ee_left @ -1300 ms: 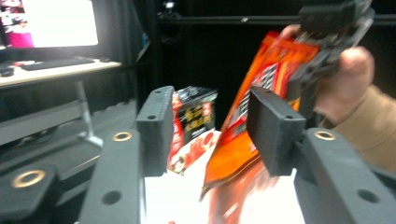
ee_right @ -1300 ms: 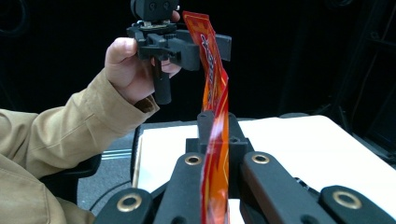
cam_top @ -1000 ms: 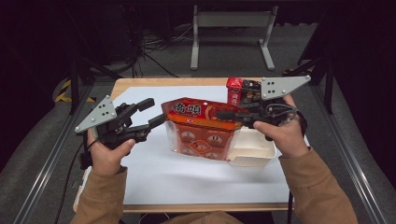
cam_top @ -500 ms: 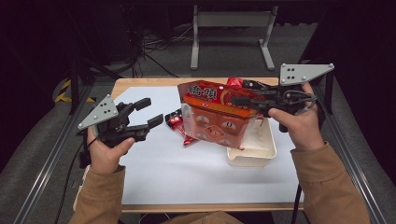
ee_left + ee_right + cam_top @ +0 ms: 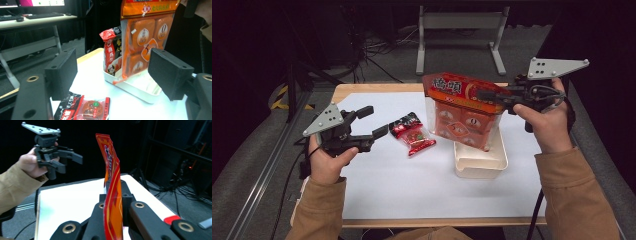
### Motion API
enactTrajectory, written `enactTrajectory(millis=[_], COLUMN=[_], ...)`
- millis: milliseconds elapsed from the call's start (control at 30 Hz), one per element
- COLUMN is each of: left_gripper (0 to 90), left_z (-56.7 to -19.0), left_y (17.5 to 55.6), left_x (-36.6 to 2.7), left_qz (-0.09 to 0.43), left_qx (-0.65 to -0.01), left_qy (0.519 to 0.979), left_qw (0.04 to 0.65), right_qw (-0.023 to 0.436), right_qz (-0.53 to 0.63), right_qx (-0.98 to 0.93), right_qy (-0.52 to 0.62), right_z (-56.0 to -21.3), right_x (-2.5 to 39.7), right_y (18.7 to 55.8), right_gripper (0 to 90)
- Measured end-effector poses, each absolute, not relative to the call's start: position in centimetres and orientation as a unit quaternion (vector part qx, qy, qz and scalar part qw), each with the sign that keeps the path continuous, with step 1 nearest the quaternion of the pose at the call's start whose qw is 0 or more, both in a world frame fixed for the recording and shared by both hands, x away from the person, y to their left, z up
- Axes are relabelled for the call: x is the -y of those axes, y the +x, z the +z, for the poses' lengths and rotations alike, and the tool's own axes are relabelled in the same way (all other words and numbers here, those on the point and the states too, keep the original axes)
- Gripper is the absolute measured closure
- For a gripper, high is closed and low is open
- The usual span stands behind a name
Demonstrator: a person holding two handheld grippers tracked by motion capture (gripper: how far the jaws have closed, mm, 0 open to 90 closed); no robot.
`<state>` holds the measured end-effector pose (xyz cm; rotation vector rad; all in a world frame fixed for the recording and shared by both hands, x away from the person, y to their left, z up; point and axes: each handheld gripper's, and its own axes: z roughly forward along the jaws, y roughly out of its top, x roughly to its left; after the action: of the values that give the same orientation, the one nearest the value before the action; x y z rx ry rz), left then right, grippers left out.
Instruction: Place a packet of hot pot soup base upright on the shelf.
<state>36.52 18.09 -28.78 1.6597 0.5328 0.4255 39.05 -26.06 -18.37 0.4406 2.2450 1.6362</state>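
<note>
The right gripper (image 5: 486,95), clamped on the orange bag (image 5: 464,112), has lifted it above the tray (image 5: 482,162), while the left gripper (image 5: 374,122) waits, jaws apart, near the small packet (image 5: 413,132).

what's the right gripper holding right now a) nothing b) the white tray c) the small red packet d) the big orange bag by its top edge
d: the right gripper is shut on the top edge of the big orange bag, which hangs above the white tray, while the small red packet lies on the table by the open left gripper.
</note>
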Motion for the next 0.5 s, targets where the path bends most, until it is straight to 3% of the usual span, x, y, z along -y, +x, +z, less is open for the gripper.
enactTrajectory(millis=[500], left_gripper=[17.9], left_z=[-29.4], left_y=[37.0], left_x=[-18.0], left_qz=[0.193], left_qx=[-0.244], left_qy=[0.725], left_qw=[0.615], right_qw=[0.190], right_qz=[0.569], right_qx=[-0.778], right_qy=[0.185], right_z=[-18.5], right_x=[28.5], right_y=[39.8], right_gripper=[89.5])
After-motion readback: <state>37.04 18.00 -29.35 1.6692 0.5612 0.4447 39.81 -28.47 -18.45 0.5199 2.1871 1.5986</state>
